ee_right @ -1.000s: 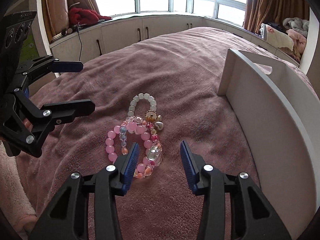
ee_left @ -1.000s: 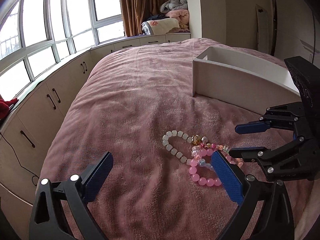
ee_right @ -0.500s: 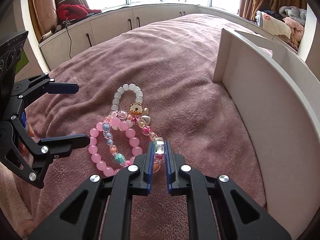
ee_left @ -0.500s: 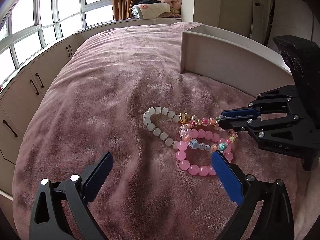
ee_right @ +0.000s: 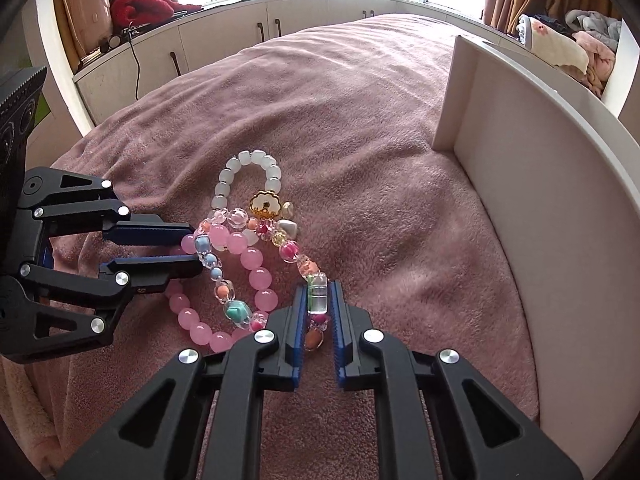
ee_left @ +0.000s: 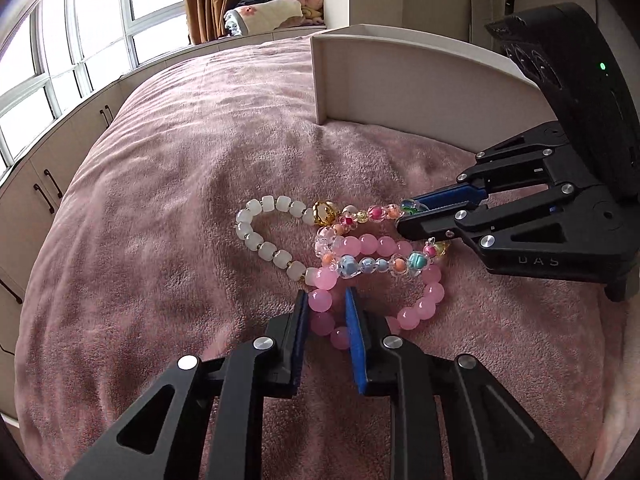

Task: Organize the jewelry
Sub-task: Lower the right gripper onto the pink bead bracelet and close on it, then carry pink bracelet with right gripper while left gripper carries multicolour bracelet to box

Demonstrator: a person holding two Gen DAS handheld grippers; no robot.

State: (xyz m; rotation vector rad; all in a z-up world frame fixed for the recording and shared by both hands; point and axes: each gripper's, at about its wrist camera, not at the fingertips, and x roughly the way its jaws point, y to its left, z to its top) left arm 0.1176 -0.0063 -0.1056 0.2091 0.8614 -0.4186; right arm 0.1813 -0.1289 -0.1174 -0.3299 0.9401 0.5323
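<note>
Three bead bracelets lie tangled on the pink blanket: a white bracelet (ee_left: 256,240) (ee_right: 224,188), a pink bracelet (ee_left: 376,244) (ee_right: 260,276) and a multicoloured bracelet (ee_left: 376,265) (ee_right: 296,252) with a gold charm (ee_left: 324,212). My left gripper (ee_left: 326,294) (ee_right: 195,248) is closing its jaws on the pink bracelet's near side, with pink beads pinched between the blue pads. My right gripper (ee_right: 318,288) (ee_left: 406,214) is shut on the multicoloured bracelet, a clear green bead between its pads. Both grippers point steeply down at the pile from opposite sides.
A white open box (ee_left: 400,92) (ee_right: 520,200) stands on the bed just beyond and right of the bracelets. The pink blanket (ee_left: 180,200) spreads wide to the left. White cabinets (ee_right: 224,40) and windows ring the bed; folded bedding (ee_right: 560,48) sits on the sill.
My left gripper sank toward the pile and its wide-open jaws closed around the pink beads. My right gripper's jaws went from partly open to shut on the multicoloured bracelet.
</note>
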